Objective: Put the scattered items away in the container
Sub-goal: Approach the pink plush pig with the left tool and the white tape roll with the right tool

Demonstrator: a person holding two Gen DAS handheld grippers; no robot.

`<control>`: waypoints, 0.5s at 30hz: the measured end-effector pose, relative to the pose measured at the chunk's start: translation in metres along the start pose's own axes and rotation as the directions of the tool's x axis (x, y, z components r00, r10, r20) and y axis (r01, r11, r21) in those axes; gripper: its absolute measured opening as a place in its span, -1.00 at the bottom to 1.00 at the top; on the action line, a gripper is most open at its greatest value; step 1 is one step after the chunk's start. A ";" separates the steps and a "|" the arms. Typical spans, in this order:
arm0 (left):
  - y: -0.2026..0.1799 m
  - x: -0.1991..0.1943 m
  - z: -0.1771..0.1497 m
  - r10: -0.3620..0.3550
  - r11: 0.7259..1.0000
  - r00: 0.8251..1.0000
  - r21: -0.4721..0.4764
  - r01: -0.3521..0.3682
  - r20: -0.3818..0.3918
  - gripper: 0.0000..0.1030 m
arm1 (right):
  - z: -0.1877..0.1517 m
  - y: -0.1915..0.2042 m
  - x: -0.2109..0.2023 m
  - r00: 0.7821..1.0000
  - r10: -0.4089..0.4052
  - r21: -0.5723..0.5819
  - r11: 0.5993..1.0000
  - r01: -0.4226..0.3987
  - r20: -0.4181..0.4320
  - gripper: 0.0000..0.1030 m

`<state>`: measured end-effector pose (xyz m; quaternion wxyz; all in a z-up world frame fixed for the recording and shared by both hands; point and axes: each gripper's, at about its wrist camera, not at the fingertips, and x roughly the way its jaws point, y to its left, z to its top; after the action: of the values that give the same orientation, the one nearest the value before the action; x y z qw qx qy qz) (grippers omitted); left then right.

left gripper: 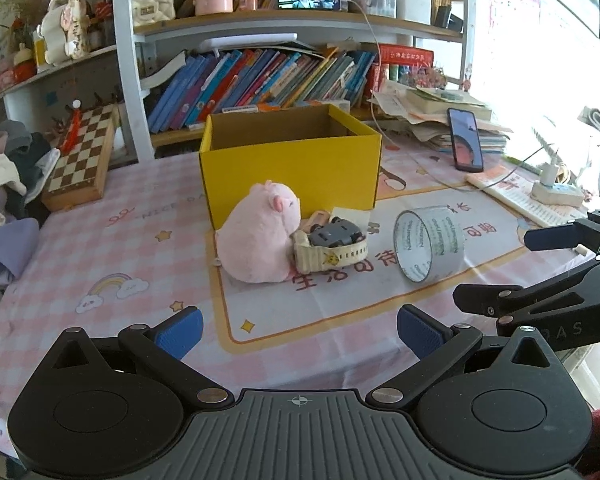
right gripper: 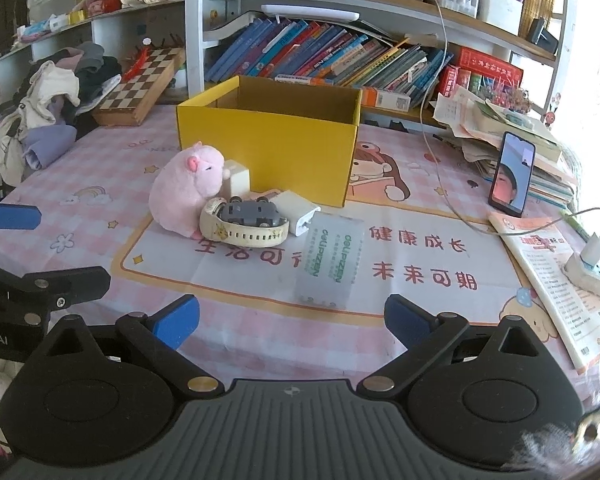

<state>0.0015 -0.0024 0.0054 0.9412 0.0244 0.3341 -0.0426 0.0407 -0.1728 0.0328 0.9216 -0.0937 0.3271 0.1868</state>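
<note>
- Tape: one clear plastic roll of packing tape (right gripper: 330,260) lies on its side on the worktop, straight ahead of the right gripper (right gripper: 292,322), axis pointing toward it.
- Both grippers' jaws are wide open, empty; left gripper (left gripper: 300,330) sits farther off.
- Beside the open yellow cardboard box (left gripper: 290,160): one pink plush hamster (left gripper: 260,236), one grey toy car (right gripper: 250,214), one cream strap.

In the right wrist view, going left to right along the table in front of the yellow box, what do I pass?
Pink plush → watch band around the grey toy car → tape roll → propped phone → power strip.
</note>
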 end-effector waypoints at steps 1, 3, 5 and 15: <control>0.001 0.000 0.000 0.000 1.000 1.000 -0.001 0.000 0.000 1.00 | 0.000 0.000 0.000 1.000 -0.001 -0.001 1.000 0.001 0.000 0.89; 0.002 -0.001 0.000 0.004 1.000 1.000 -0.002 -0.004 0.003 1.00 | 0.001 0.000 -0.001 1.000 -0.007 0.001 1.000 0.007 0.006 0.85; 0.003 0.000 0.000 0.007 1.000 1.000 -0.004 -0.007 0.001 1.00 | 0.001 -0.001 -0.001 1.000 -0.008 0.009 1.000 0.008 0.005 0.80; 0.009 0.002 0.000 0.002 1.000 1.000 -0.016 -0.002 0.001 1.00 | 0.002 0.002 0.003 1.000 -0.012 0.008 1.000 0.012 -0.012 0.72</control>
<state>0.0041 0.0062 0.0047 0.9416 0.0170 0.3341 -0.0387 0.0431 -0.1698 0.0321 0.9210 -0.0930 0.3329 0.1796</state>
